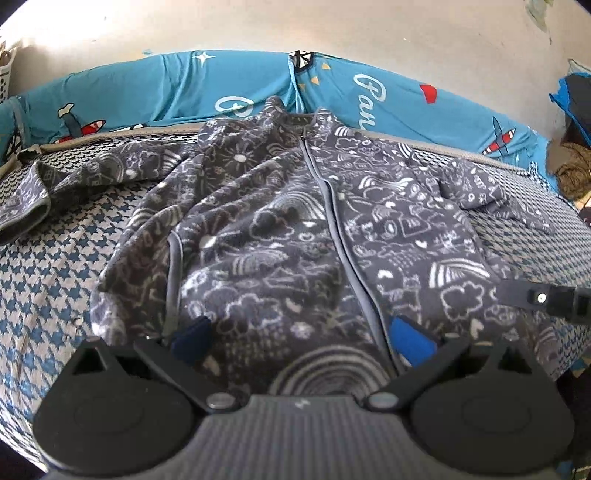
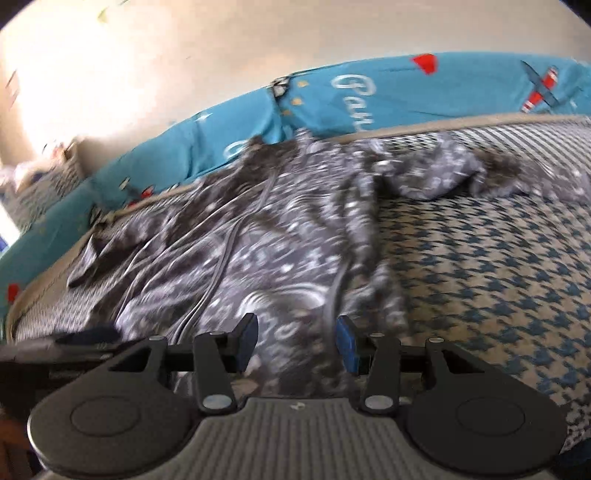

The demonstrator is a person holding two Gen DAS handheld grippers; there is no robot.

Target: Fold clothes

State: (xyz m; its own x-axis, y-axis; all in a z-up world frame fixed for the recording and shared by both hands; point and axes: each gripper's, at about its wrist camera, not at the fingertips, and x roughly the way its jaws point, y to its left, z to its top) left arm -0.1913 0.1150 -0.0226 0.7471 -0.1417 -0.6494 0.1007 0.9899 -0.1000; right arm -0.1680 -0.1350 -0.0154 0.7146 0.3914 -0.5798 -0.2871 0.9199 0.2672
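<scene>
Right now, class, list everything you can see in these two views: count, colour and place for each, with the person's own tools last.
fleece jacket: one, dark grey with white doodles, zipped, spread on the bed, sleeves out to both sides.
bed cover: one, blue-and-white houndstooth, under the jacket.
cushions: two at least, turquoise with planes, along the wall behind the bed.
basket: one, white, far left edge.
wall: cream, behind.
left claw: one, black with blue pads, open over the jacket hem.
right claw: one, black with blue pads, open over the hem.

Right gripper (image 2: 297, 341): jaws apart over the grey patterned garment (image 2: 240, 236), which lies crumpled on the houndstooth bed (image 2: 480, 258). Picture blurred.
</scene>
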